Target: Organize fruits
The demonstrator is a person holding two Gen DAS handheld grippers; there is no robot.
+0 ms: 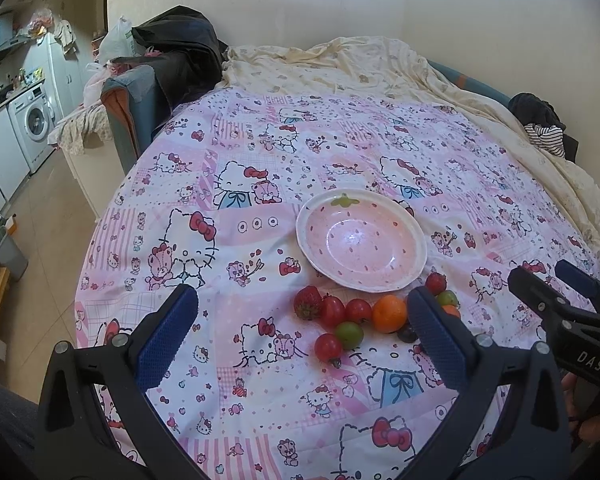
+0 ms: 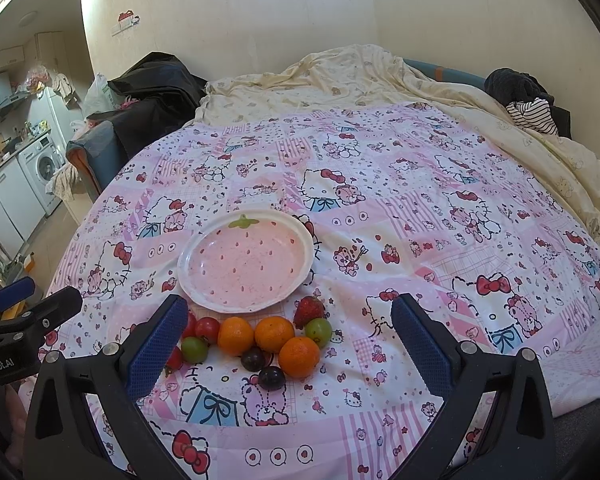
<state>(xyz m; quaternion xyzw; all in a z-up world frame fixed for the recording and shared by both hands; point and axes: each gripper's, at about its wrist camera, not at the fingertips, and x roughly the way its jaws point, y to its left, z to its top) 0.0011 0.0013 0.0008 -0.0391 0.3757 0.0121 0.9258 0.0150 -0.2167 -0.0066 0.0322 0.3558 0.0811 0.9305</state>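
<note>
Fruit lay in a loose cluster on the pink cartoon-print quilt [image 2: 420, 208] covering the bed, just in front of the pink strawberry-pattern plate [image 2: 246, 266]: three oranges [image 2: 236, 336], two strawberries [image 2: 309, 311], red tomatoes [image 1: 328, 347], green fruits [image 2: 194, 349] and dark grapes [image 2: 271, 377]. The left tool [image 1: 300, 340] and right tool [image 2: 290, 344] both hovered above the fruit, jaws spread wide, gripping nothing.

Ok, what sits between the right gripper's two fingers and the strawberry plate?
In the right wrist view, the fruit cluster: oranges, dark grapes, a strawberry, lying on the quilt just before the plate. Right gripper is open.
</note>
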